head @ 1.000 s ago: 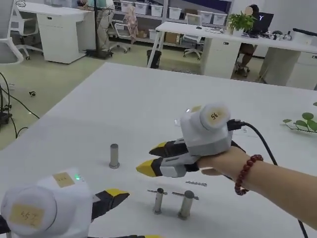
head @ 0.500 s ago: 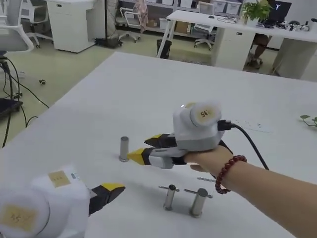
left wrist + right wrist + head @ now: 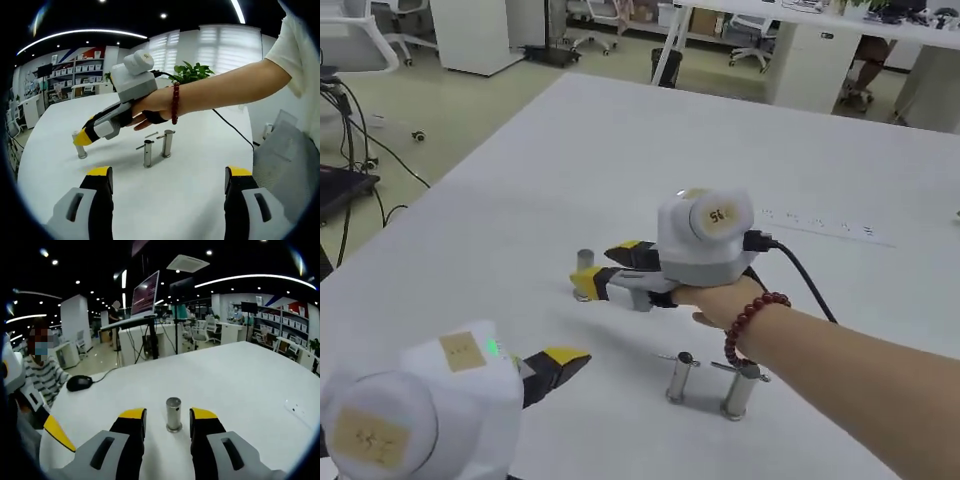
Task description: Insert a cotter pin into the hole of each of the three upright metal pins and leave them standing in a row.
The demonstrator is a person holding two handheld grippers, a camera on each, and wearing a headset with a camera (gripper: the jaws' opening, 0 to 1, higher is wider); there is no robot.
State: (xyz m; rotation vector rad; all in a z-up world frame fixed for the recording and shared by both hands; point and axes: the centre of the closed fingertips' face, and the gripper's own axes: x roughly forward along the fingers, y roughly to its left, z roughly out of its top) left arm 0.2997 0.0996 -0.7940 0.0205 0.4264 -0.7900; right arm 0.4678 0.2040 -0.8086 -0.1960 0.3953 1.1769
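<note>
The white tabletop (image 3: 620, 140) carries all three upright metal pins near its front edge.

The right gripper (image 3: 606, 268) is held low over it, reaching towards the person's left. In the right gripper view its jaws stand partly open on either side of the bare pin (image 3: 173, 415). There is a sliver of gap on each side, so it has hold of nothing yet. The left gripper (image 3: 168, 175) waits nearer the person with its jaws spread wide and empty, pointing across at the pins from a little way off.

The bare pin stands apart from the other two, out to the person's left. It looks like a short solid steel cylinder on a small flared foot. I judge it stiff, fairly heavy for its size and smooth enough to slip or tip. The grip belongs on the straight shank, below the top, and square across it so that it stays upright.

The two fitted pins (image 3: 680, 377) (image 3: 742, 390) stand side by side just beside the right forearm. Each has a thin cross-piece through its upper end.

A thin wire piece, probably the last cotter pin (image 3: 151, 134), lies flat near the right hand. It should be light, springy and easily bent, so it is best pinched at its looped head.
</note>
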